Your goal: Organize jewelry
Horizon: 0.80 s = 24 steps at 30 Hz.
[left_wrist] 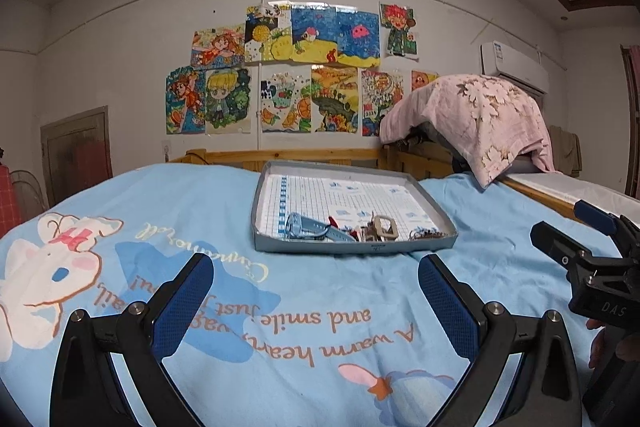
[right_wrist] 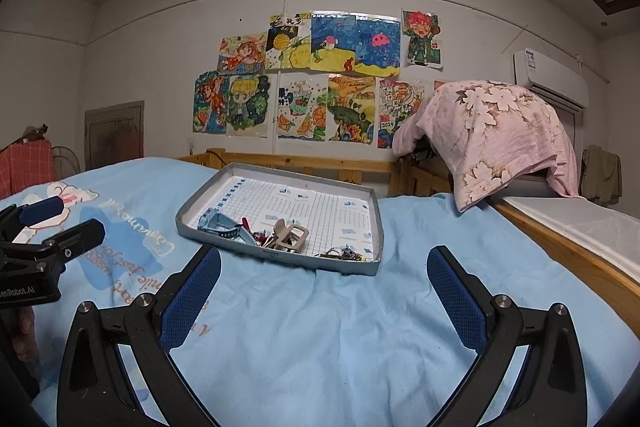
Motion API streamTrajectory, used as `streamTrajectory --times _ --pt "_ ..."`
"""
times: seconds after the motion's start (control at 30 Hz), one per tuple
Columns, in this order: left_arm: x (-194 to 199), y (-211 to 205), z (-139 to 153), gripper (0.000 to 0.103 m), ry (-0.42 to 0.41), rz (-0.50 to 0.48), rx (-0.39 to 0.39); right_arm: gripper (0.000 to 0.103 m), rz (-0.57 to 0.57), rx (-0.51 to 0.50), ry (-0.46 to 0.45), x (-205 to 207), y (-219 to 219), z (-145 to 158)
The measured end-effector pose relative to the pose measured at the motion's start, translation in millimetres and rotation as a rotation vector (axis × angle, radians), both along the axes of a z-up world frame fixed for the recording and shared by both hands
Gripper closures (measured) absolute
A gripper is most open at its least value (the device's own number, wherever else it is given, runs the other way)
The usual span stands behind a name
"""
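A shallow grey tray [left_wrist: 352, 247] with a grid-paper lining lies on the light blue bedsheet; it also shows in the right wrist view [right_wrist: 280, 259]. Along its near edge lie a blue watch [left_wrist: 306, 227] [right_wrist: 220, 221], a beige buckle piece [left_wrist: 384, 227] [right_wrist: 290, 235], small red bits and a dark chain bracelet [left_wrist: 428, 233] [right_wrist: 340, 253]. My left gripper [left_wrist: 316, 291] is open and empty, just short of the tray. My right gripper [right_wrist: 324, 287] is open and empty, also short of the tray; it appears at the right edge of the left wrist view [left_wrist: 580, 239].
The cartoon-print sheet [left_wrist: 240, 307] covers the bed. A wooden bed rail [right_wrist: 580, 247] runs along the right. A pink floral cloth [right_wrist: 492, 131] drapes over something at the far right. Children's drawings [left_wrist: 296, 75] hang on the wall behind.
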<state>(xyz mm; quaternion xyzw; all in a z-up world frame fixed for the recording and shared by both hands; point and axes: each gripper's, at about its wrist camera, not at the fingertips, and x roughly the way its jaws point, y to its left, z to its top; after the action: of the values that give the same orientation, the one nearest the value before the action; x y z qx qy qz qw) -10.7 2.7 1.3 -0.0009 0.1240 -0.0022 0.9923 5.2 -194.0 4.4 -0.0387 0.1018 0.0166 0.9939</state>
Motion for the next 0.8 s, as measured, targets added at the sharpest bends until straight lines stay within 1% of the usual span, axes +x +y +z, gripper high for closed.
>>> streamTrajectory --times 0.3,0.8 --pt "3.6 3.7 -5.3 0.000 0.025 0.002 -0.018 0.002 -0.007 0.015 0.025 4.6 -2.3 -6.8" --pt "3.6 4.1 -5.0 0.000 0.022 0.001 -0.015 0.002 -0.007 0.015 0.030 6.3 -1.2 -9.6"
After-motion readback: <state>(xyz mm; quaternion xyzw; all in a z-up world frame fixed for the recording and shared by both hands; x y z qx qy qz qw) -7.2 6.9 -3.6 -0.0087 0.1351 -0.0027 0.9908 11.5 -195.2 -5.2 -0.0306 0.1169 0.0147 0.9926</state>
